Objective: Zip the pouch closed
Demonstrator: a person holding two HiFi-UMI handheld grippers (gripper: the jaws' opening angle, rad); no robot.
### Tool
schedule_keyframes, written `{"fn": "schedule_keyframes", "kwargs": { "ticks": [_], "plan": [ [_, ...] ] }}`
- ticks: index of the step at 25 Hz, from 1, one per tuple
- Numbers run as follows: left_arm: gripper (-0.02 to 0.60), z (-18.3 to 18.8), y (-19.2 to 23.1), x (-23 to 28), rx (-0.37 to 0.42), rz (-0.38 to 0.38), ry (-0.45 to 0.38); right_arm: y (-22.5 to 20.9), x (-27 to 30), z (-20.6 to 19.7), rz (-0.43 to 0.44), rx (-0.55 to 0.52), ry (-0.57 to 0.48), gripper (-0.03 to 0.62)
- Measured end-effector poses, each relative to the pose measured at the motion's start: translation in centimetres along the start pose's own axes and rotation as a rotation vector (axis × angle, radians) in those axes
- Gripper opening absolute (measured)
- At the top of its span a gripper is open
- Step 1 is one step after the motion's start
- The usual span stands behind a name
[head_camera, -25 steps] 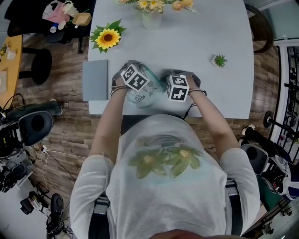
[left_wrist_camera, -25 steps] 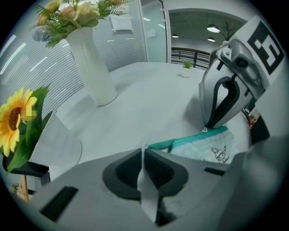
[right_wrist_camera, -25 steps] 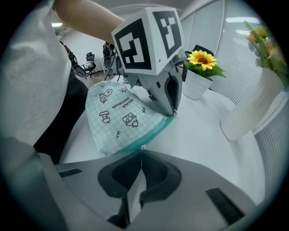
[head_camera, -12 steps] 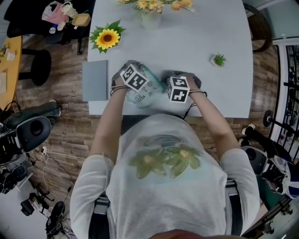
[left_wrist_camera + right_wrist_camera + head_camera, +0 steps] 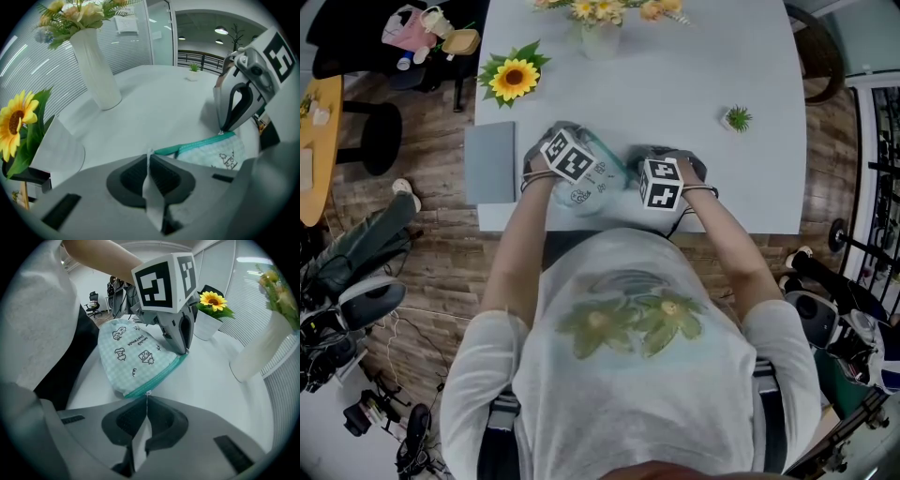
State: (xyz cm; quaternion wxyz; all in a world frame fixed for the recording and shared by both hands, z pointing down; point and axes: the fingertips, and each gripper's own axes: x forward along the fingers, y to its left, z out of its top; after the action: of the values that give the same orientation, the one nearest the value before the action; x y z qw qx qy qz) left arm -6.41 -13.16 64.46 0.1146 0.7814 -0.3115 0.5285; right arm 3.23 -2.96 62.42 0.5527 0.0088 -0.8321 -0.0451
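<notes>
Pinched left gripper shut on one end of mint-green checked fabric pouch, likely anchoring it; clamped right gripper onto small zipper pull at pouch's opposite end.

The right tool edged rightward along the pouch, and a bystander's leg shifted.

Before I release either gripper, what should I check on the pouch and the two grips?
1. Is the left gripper shut on one end of the pouch? Ok.
2. Is the right gripper shut on the zipper pull? Ok.
3. Is the zipper pull at the pouch's other end? Ok.
4. Is the teal zipper closed along its whole length? Cannot tell; it looks shut where visible.
5. Do the white vase and the potted sunflower stand apart from the pouch? Ok.
</notes>
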Motion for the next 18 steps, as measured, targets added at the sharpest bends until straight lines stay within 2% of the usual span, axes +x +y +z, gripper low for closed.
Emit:
{"fn": "schedule_keyframes", "kwargs": {
  "ticks": [10, 18],
  "plan": [
    [0.027, 0.0, 0.0, 0.0, -0.003, -0.005, -0.001, 1.6, -0.4, -1.0, 0.012, 0.031, 0.007, 0.02],
    [0.026, 0.0, -0.1, 0.0, -0.001, -0.004, 0.0, 1.8, -0.1, -1.2, -0.011, 0.049, 0.019, 0.02]
  ]
}}
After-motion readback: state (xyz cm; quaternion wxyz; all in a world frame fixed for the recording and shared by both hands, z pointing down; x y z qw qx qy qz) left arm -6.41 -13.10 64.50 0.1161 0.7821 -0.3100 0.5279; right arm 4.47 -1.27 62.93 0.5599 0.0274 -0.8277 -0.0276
